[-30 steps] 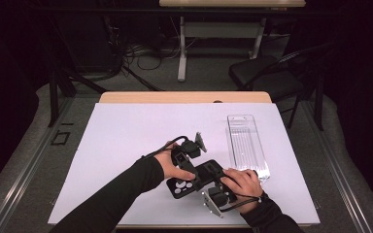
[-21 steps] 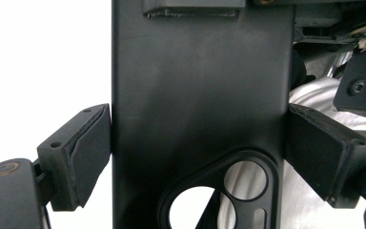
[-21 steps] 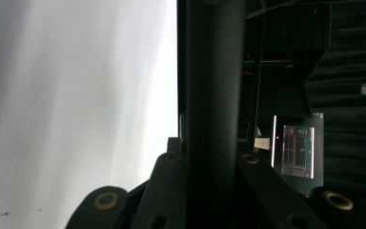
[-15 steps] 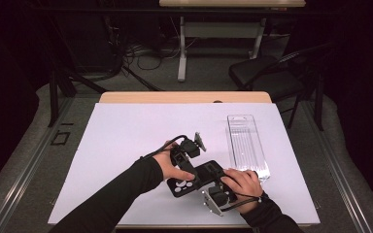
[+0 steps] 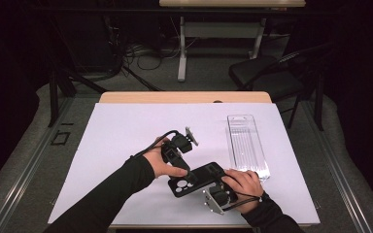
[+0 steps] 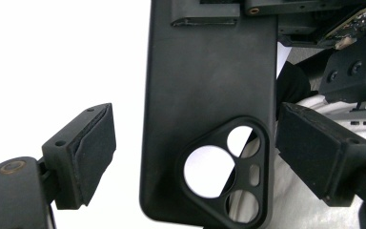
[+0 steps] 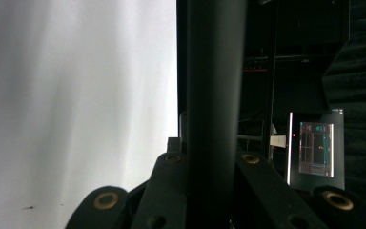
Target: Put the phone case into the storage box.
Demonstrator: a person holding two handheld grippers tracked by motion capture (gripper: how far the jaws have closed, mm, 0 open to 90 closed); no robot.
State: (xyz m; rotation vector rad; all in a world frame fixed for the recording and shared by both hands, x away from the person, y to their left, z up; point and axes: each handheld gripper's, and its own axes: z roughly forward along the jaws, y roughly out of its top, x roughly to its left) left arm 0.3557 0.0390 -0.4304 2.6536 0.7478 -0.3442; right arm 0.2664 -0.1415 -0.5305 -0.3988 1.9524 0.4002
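A wooden table [image 5: 184, 97] carries a white sheet [image 5: 126, 131] that covers nearly all of its top, leaving a bare strip of wood along the far edge. A clear plastic tray [image 5: 246, 145] lies directly on the sheet at the right side, its long axis running away from the person.

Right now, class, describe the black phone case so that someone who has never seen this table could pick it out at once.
Start at the white table and go to its near edge, where the person's two hands meet. Between them lies the black phone case, the right tool shut on one end and the left tool open at the other. Unlike the clear tray beside it, it is flat, matt black, with a three-cornered camera cut-out.
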